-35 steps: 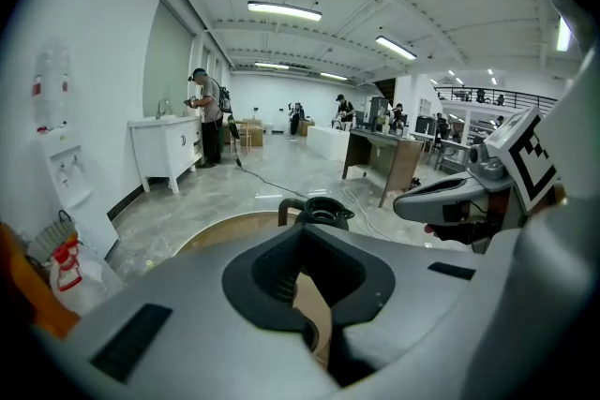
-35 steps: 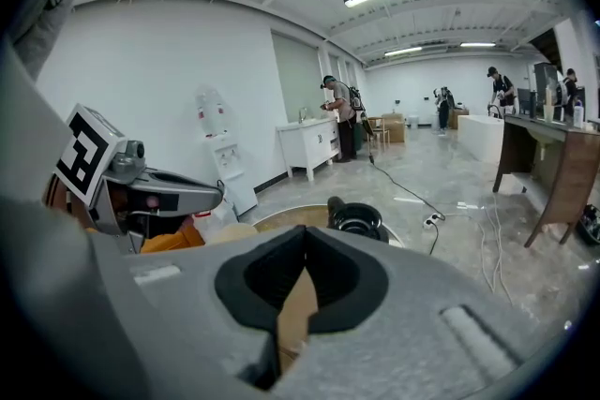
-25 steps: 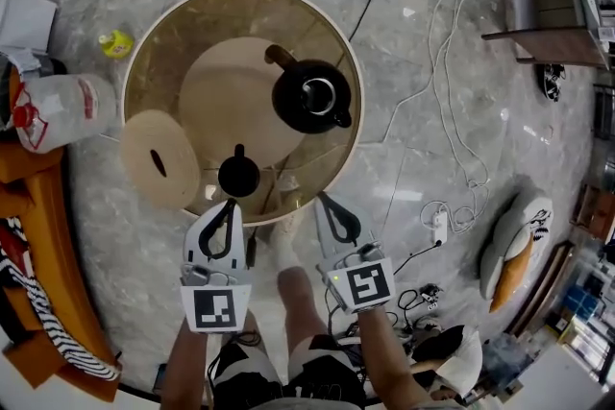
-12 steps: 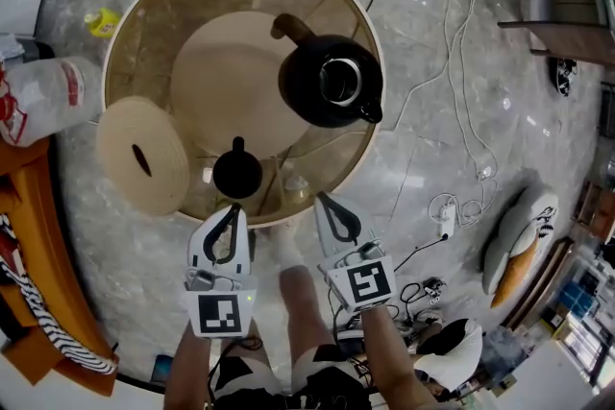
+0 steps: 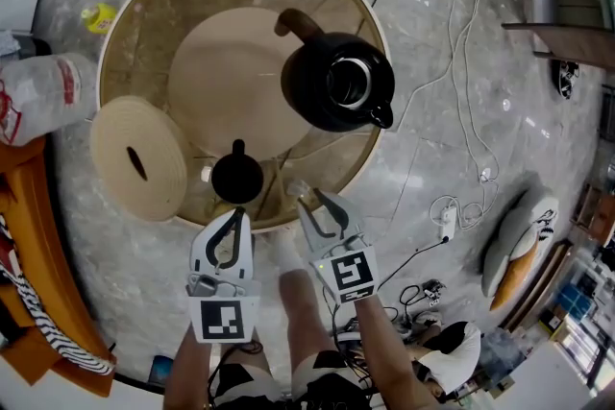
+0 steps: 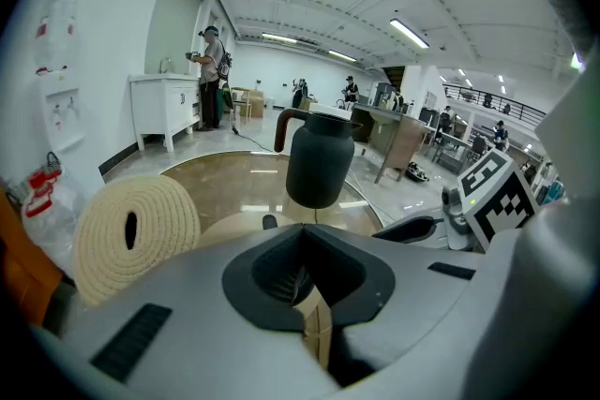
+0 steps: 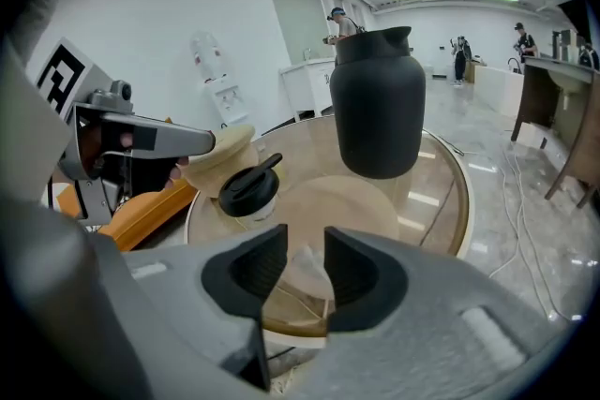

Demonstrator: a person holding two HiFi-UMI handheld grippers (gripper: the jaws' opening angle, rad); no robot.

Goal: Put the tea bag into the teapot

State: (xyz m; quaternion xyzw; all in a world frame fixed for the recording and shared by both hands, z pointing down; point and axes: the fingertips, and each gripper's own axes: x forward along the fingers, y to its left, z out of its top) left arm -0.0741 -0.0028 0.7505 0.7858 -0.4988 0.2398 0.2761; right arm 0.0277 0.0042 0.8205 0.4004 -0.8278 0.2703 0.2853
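A black teapot [image 5: 336,82] [image 6: 320,159] [image 7: 378,103] stands with its top uncovered on a tan mat on the round glass table [image 5: 144,43]. Its black lid [image 5: 236,178] [image 7: 249,185] lies nearer me. A pale tea bag [image 5: 296,190] [image 7: 305,269] lies at the table's near edge. My right gripper [image 5: 321,203] [image 7: 298,259] has its jaws opening on either side of the tea bag, and the pads are not pressing it. My left gripper [image 5: 232,218] [image 6: 302,272] hovers just off the table's edge below the lid, shut and holding nothing.
A round woven trivet [image 5: 139,156] [image 6: 136,229] overhangs the table's left edge. A plastic bag [image 5: 43,96] and an orange seat [image 5: 29,235] are at the left. Cables [image 5: 461,110] trail over the marble floor on the right. My legs are below the grippers.
My right gripper has moved forward and left to the tea bag at the table's edge and its jaws have parted. The left gripper has kept its place.
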